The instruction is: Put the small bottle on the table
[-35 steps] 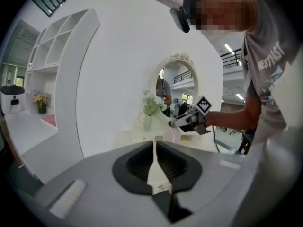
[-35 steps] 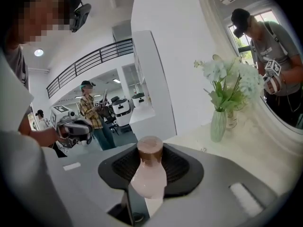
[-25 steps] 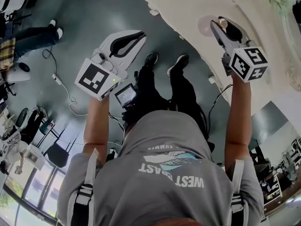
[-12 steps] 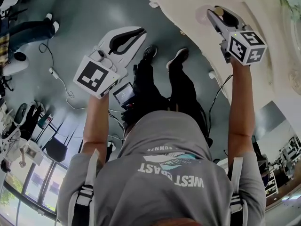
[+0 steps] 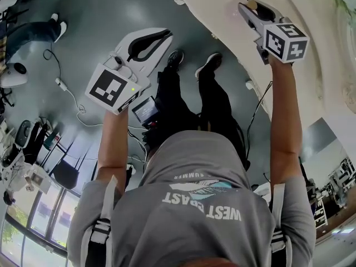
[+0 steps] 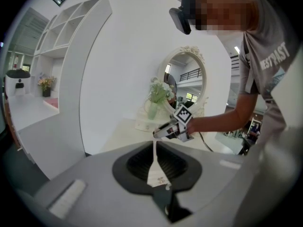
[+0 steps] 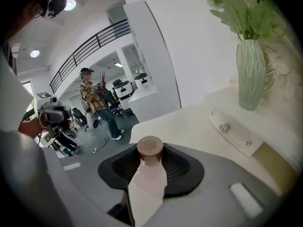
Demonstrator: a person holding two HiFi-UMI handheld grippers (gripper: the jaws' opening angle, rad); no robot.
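The small bottle has a brown cap and a pale pink body. My right gripper is shut on it, cap pointing away from the camera. In the head view the bottle sticks out of the right gripper above the cream table. The left gripper view shows that right gripper low over the table top. My left gripper hangs over the grey floor to the left, jaws together with nothing in them; its tips meet in a thin line.
On the table stand a green ribbed vase with leaves and a flat tray with small knobs, behind them an oval mirror. A person stands far back on the floor. Cables lie on the floor.
The right gripper with the bottle has moved toward the top of the head view, further over the table and lower. The left gripper has barely shifted.
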